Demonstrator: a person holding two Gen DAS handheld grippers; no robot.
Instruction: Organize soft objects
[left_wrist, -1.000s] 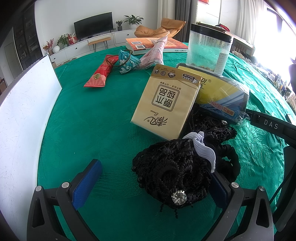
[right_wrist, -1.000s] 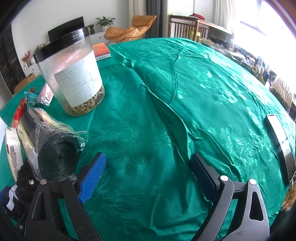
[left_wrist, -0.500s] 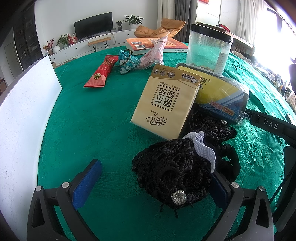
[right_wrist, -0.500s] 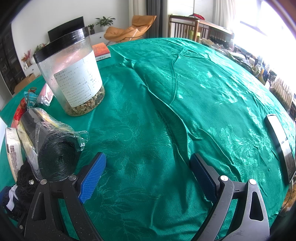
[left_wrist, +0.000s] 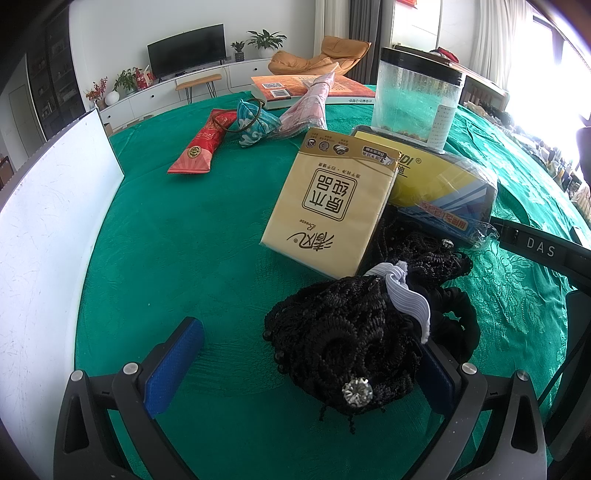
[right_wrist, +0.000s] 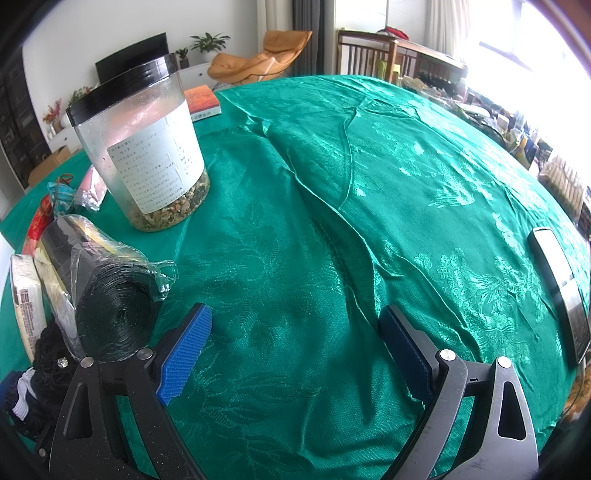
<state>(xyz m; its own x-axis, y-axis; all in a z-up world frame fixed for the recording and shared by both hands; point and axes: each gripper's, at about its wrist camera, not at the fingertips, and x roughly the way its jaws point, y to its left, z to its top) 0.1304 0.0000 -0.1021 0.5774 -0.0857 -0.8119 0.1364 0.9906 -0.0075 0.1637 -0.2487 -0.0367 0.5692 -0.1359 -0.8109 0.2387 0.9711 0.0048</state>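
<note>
Still, nothing has shifted since a moment ago: the black lace bundle (left_wrist: 343, 339) lies on the green tablecloth (left_wrist: 184, 229) exactly where it did, and neither gripper has budged. The left gripper (left_wrist: 306, 363) hovers low over the cloth with its jaws spread wide, the bundle sitting between them, pressed close to the right-hand pad and well apart from the left one. A white elastic band (left_wrist: 406, 295) drapes over the bundle's top, and a small rhinestone (left_wrist: 357, 392) glints on its near side. Just behind the bundle leans a beige tissue pack (left_wrist: 332, 199), propped against a yellow plastic-wrapped package (left_wrist: 443, 184); more black fabric (left_wrist: 458, 317) lies to the bundle's right. Farther behind the bundle stand a clear jar with a black lid (left_wrist: 413, 99), a red pouch (left_wrist: 201, 144), a blue sachet (left_wrist: 253, 123) and a pink packet (left_wrist: 310, 103), with a book (left_wrist: 288, 86) beyond them. Left of the bundle a white board (left_wrist: 48, 221) edges the table.

The right gripper (right_wrist: 295, 350) hangs over bare cloth well to the bundle's right, jaws likewise wide and holding nothing, with a roll of dark bags (right_wrist: 110, 317) just beside its left finger and a remote (right_wrist: 561, 291) farther right.
</note>
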